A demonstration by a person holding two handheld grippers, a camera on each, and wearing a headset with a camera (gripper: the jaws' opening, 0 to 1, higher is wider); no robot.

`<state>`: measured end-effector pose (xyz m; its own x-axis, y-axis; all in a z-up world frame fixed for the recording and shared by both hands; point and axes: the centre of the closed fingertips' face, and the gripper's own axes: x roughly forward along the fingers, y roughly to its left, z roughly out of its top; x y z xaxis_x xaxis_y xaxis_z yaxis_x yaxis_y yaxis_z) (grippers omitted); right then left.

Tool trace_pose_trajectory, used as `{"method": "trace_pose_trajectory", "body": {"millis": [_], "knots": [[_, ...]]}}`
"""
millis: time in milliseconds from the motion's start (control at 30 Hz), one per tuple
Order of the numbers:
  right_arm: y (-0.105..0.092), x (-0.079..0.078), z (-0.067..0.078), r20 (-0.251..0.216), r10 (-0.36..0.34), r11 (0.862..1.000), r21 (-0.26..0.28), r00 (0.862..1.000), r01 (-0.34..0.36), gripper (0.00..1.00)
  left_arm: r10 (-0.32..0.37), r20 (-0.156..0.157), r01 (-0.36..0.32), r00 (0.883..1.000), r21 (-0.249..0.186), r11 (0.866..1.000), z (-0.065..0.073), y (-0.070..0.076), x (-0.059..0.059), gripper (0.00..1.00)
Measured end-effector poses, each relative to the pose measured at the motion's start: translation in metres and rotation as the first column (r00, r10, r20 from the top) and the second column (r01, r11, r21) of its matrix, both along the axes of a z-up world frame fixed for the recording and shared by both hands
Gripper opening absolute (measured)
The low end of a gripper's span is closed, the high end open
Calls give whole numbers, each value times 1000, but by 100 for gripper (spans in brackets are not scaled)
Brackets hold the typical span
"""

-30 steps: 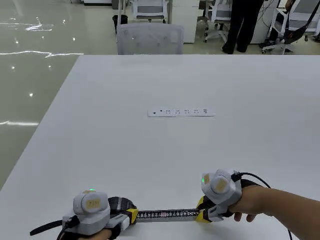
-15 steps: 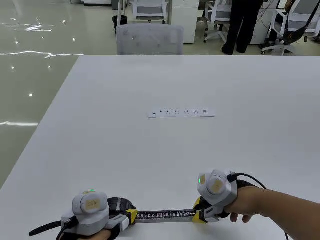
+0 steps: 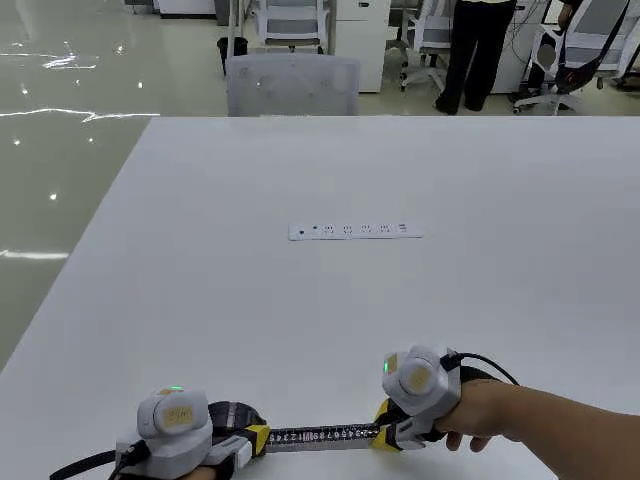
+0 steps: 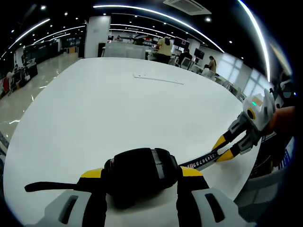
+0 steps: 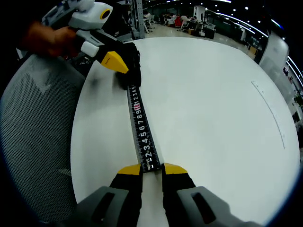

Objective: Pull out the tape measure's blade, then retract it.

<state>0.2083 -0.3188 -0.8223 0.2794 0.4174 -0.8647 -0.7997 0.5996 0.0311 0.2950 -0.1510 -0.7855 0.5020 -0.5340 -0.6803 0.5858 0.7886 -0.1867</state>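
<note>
A black tape measure case (image 3: 232, 416) rests on the white table (image 3: 330, 310) near its front edge, and my left gripper (image 3: 250, 440) is shut on it. In the left gripper view the case (image 4: 139, 163) sits between the yellow-tipped jaws of the left gripper (image 4: 142, 175). The numbered blade (image 3: 322, 435) runs right from the case to my right gripper (image 3: 383, 437), which is shut on its end. In the right gripper view the blade (image 5: 140, 127) leads from the right gripper (image 5: 152, 169) up to the case (image 5: 132, 71). The right gripper (image 4: 221, 149) enters the left gripper view at the right.
A white power strip (image 3: 355, 231) lies flat mid-table. A grey chair (image 3: 290, 85) stands at the far edge, with a person (image 3: 470, 50) and more chairs beyond. A mesh chair back (image 5: 38, 142) is close to the table's near edge.
My right gripper has edged a little left toward the case with the blade end in it, so slightly less blade shows. The left gripper stays put. The head camera has shifted.
</note>
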Motion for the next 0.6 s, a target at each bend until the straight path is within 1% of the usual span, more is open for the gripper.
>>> {"method": "trace_pose_trajectory", "body": {"millis": [200,333,600], "knots": [[5,2,1,0,10,1000,-3,1000,-10,14,-3,0,3,1000,1,1000,0,0,0,56],[7,3,0,0,3,1000,-1,1000,-3,14,-3,-1,3,1000,0,1000,0,0,0,56],[14,5,0,16,11,1000,4,1000,-11,14,-4,-4,4,1000,-2,1000,0,0,0,56]]}}
